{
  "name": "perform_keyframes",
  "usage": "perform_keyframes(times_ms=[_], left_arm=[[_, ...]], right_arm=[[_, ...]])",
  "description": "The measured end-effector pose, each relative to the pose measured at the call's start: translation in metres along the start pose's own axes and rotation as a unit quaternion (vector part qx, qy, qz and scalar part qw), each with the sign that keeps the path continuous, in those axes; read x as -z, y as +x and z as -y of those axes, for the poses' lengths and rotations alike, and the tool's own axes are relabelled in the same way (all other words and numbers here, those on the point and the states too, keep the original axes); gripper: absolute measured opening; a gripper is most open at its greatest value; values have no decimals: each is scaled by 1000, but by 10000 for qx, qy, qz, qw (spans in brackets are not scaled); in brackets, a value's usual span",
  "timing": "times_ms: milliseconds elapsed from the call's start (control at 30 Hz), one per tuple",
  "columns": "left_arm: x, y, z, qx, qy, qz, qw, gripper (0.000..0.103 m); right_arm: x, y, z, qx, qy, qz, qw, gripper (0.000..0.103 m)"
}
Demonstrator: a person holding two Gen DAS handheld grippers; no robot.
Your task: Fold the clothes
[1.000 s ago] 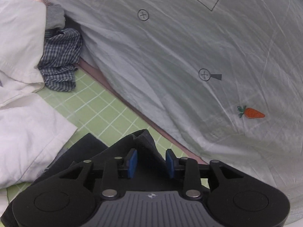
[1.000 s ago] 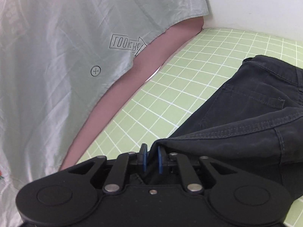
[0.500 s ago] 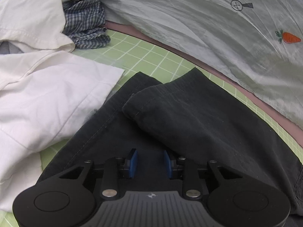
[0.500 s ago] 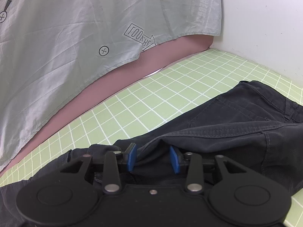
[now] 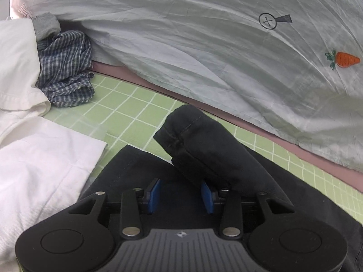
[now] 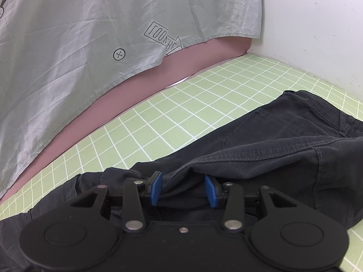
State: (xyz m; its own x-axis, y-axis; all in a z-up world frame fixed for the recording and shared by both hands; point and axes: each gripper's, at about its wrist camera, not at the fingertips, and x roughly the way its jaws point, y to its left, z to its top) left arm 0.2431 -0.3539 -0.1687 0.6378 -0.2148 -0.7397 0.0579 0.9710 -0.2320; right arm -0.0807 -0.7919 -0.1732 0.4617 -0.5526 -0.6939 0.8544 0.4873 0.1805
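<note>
Dark trousers lie on a green grid-patterned mat. In the left wrist view, one hemmed leg end is folded over and rests on top of the other leg, its stitched cuff pointing toward the far left. The lower leg spreads flat beneath it, reaching toward the near edge of the view.

The left gripper hovers low over the trousers with its blue pads spread apart. Its jaws are opening, and they press on nothing; the folded leg runs just past the right pad, and flat dark cloth lies below the gap.

In the right wrist view, the trousers show their waist end, with a stitched pocket and seams, lying toward the right. A raised ridge of dark cloth sits between the blue pads of the right gripper. Its jaws stand apart and do not pinch the ridge, so the cloth is released.

To the left of the trousers in the left wrist view lies a white garment, its edge near the lower trouser leg. Farther off on the left sits a crumpled blue checked garment, with a small grey garment behind it.

Along the far side of the mat runs a mauve strip. Over it hangs a pale grey sheet printed with crossed circles, arrows and an orange carrot. A white wall stands at the far right of the right wrist view.
</note>
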Motion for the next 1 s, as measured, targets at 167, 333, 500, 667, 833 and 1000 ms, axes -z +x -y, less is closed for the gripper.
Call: perform_keyframes(times_ms=[167,333,500,667,833,1000], left_arm=[[-5,-5,6,396,-192,172,9989,41],[-7,-4,17,888,-332,243,9952,46],[-3,16,34,855,-172,-40,9962,55],[4,26,46,507,67,-156,9986,55],[3,9,58,373,355,58,9987,54],[-2,18,67,432,473,-72,9979,41]], right_arm=[[2,2,0,49,46,-18,10000,42],[3,3,-2,118,77,-28,9999,42],[3,4,-3,172,94,-35,9998,43],[4,4,-4,219,102,-47,9997,42],[4,5,-5,251,141,-54,9996,43],[4,6,-8,309,109,-50,9994,43]])
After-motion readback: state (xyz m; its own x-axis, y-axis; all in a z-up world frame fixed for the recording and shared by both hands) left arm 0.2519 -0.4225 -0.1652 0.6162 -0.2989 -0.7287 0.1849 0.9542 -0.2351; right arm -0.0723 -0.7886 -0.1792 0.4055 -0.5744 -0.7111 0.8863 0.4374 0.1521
